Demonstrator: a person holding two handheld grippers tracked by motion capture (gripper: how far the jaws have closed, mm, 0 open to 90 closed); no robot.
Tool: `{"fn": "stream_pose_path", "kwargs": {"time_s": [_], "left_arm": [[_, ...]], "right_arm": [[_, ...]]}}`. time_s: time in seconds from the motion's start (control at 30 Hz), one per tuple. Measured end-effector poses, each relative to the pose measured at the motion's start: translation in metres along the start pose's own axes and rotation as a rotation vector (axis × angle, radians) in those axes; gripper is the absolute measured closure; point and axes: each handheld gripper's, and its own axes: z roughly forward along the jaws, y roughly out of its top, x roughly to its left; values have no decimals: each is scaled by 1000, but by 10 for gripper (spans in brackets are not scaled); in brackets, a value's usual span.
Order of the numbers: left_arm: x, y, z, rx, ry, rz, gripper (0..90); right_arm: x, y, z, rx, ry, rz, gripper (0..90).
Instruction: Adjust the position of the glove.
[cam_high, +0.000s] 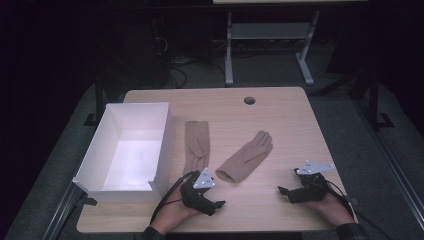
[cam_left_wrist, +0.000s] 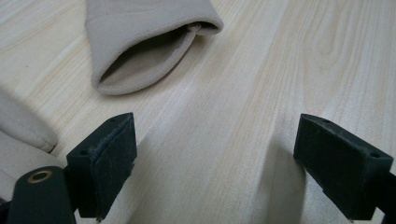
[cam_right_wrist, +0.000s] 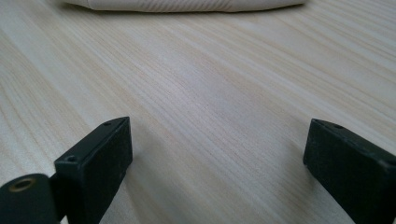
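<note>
A white rectangular open-topped box (cam_high: 131, 150) sits on the light wooden table (cam_high: 280, 125) at about nine o'clock — its inside is bare, and no writing can be read on it. Two beige fabric gloves lie flat beside it: the left beige glove (cam_high: 196, 145) just right of the box, the right beige glove (cam_high: 247, 155) angled toward one o'clock at the centre. The left tongs (cam_high: 212, 202) rest released at six o'clock, near that glove's cuff (cam_left_wrist: 154, 46). The right tongs (cam_high: 290, 192) — also released, nothing between them — sit at four o'clock.
</note>
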Motion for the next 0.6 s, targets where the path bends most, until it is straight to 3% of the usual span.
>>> {"fn": "stream_pose_path", "kwargs": {"time_s": [0.33, 0.4, 0.6], "left_arm": [[0, 0, 0, 0, 1, 1, 126], [0, 0, 0, 1, 3, 1, 127], [0, 0, 1, -7, 9, -13, 127]], "right_arm": [[0, 1, 0, 5, 6, -7, 89], [0, 5, -2, 21, 27, 1, 188], [6, 16, -1, 23, 56, -18, 291]]}}
